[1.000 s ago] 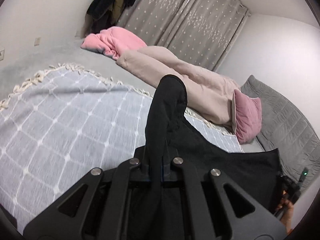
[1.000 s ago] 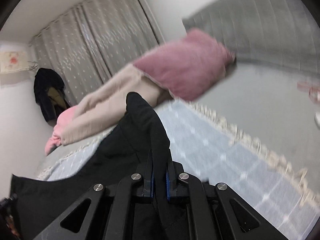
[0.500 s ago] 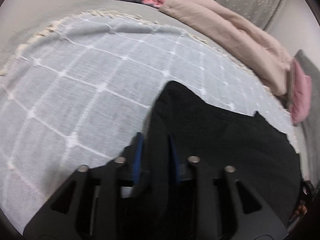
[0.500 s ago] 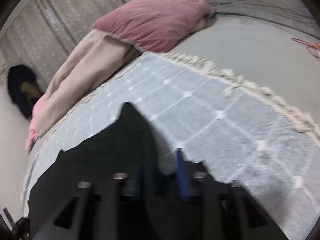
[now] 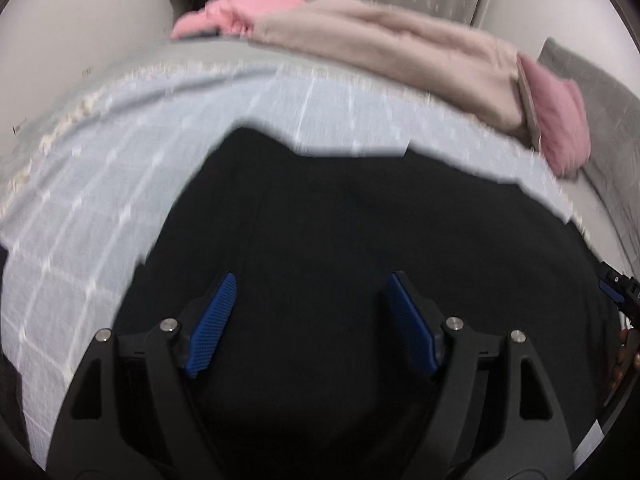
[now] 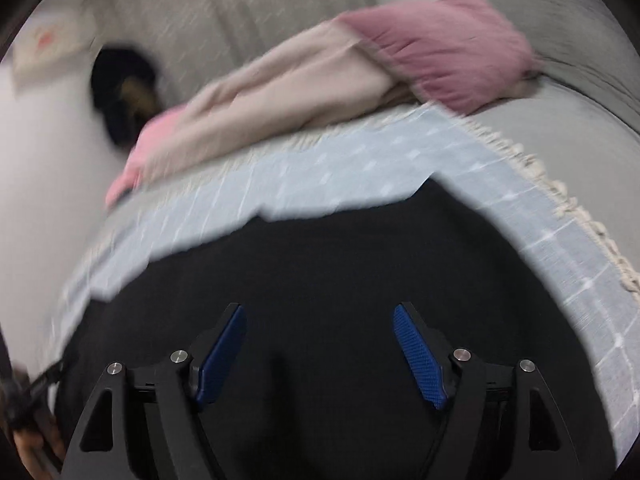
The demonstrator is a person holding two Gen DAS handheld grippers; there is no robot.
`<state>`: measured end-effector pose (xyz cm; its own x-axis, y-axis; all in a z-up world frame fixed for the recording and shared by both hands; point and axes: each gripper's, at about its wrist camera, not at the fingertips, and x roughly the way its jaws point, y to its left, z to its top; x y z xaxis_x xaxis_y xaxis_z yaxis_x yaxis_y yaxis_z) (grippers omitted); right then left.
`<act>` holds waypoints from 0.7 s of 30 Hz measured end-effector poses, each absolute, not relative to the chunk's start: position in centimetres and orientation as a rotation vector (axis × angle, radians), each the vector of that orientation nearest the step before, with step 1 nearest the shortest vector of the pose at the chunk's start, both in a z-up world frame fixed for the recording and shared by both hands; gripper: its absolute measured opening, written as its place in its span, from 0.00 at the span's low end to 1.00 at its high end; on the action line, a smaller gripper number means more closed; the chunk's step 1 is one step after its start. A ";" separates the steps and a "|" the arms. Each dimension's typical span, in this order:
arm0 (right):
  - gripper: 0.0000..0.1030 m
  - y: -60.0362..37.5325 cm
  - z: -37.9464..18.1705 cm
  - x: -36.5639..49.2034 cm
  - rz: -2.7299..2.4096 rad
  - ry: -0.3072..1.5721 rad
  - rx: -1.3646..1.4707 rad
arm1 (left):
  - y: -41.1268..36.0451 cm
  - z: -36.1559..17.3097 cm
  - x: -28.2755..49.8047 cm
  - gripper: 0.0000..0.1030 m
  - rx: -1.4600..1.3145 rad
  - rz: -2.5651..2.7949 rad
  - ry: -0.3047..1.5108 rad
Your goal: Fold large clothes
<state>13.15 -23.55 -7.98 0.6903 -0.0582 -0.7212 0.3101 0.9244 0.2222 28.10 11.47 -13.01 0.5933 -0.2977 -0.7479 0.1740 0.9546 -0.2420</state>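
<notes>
Both claws, your left gripper and right gripper, have just been opening and now gape wide, holding nothing, over the black garment lying flat on the checked blanket, its long side running across between them.

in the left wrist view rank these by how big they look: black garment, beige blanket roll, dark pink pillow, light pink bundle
1. black garment, by far the largest, though it lies nearest the camera
2. beige blanket roll
3. and 4. dark pink pillow and light pink bundle: too alike to rank, both blurred and partly hidden
</notes>
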 end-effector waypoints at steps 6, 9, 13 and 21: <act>0.75 -26.0 -11.6 8.5 -0.181 0.806 0.344 | 13.9 -13.3 26.9 0.76 -0.130 -0.369 0.888; 0.75 -28.0 -11.2 5.0 -0.225 0.791 0.304 | 14.5 -13.3 25.6 0.76 -0.051 -0.365 0.878; 0.75 -31.0 -11.0 0.7 -0.304 0.753 0.351 | 16.2 -13.6 24.5 0.76 -0.021 -0.320 0.879; 0.76 -30.7 -8.5 -3.4 -0.452 0.802 0.372 | 21.2 -12.6 20.9 0.89 -0.205 -0.179 0.933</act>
<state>-3.35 -30.74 -8.52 0.6098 -0.2439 -0.7541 0.5186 0.8423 0.1469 20.94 21.19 -12.63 0.5831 -0.2402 -0.7761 0.0635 0.9659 -0.2511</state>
